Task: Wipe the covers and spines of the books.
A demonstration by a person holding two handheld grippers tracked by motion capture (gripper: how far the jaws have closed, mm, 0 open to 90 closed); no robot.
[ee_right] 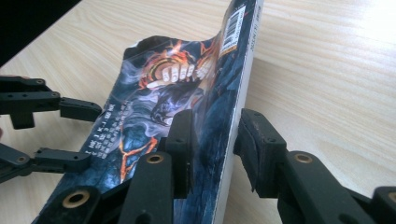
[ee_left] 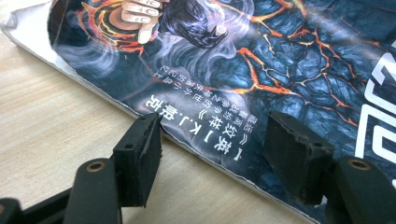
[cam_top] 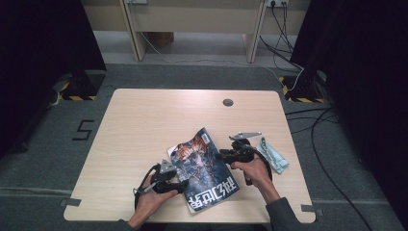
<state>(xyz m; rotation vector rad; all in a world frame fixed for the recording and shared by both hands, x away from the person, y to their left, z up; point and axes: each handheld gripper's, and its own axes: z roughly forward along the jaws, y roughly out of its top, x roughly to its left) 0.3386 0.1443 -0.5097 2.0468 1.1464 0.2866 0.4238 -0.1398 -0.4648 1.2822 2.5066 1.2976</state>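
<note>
1. Right now a magazine point(cam_top: 204, 169) with a dark blue, lava-cracked cover lies on the pale wooden table point(cam_top: 144, 125), near the person's edge and a little right of the middle, turned at a slant.
2. The far corner of the magazine, the one with the barcode point(ee_right: 232, 25), curls up off the table.
3. The left gripper point(cam_top: 179, 185) sits at the magazine's left edge, low on the table, held in the person's left hand point(cam_top: 149, 199).
4. In the left gripper view its jaws stand apart over the edge of the cover: one pad point(ee_left: 140, 154) is over bare wood just beside the paper, the other over the printed cover, and neither pinches anything, so this gripper is open.
5. The right gripper point(cam_top: 219, 155) comes in from the right side, held in the right hand point(cam_top: 255, 171), and meets the magazine's right edge.
6. In the right gripper view its two jaws straddle the white page edge point(ee_right: 238, 116), one pad on the cover side and one on the table side, close against the paper; I'd say it is gripping the magazine's edge.
7. That same view shows the left gripper's open jaws farther off at the left, beside the cover.
8. A small pale blue packet point(cam_top: 273, 155) lies on the table just right of the right gripper, apart from the magazine.
9. A round grey cable port point(cam_top: 228, 102) sits in the tabletop, well away near the far edge.
</note>
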